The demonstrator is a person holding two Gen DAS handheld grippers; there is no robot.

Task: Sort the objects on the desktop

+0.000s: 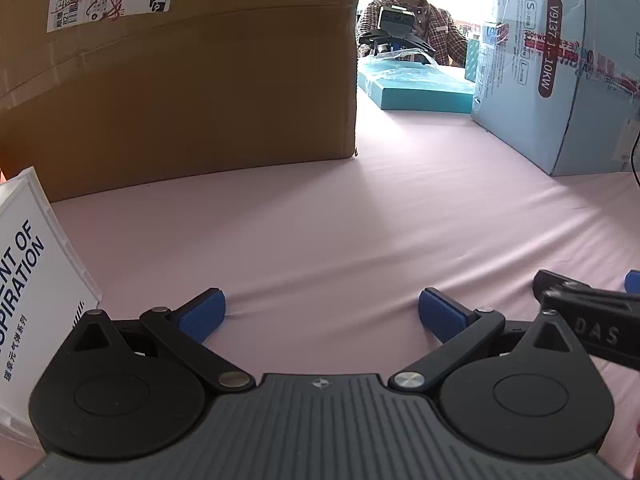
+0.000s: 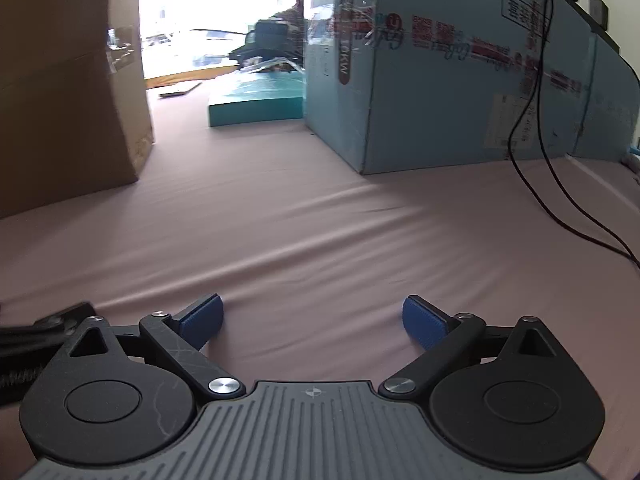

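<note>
My left gripper (image 1: 322, 314) is open low over the pink tablecloth (image 1: 320, 220), its blue pads wide apart with only cloth between them. A white box with blue lettering (image 1: 28, 280) leans just to its left. The right gripper's black arm (image 1: 592, 312) pokes in at the right edge of the left wrist view. My right gripper (image 2: 312, 320) is open too, holding nothing, above bare cloth (image 2: 320, 220). Part of the left gripper (image 2: 44, 328) shows at the lower left of the right wrist view.
A big brown carton (image 1: 180, 80) stands at the back left and a tall light-blue carton (image 1: 560, 72) at the back right. Between them lies a flat teal box (image 1: 416, 88). A person sits beyond it holding another gripper. Black cables (image 2: 536, 120) hang down the blue carton (image 2: 460, 80).
</note>
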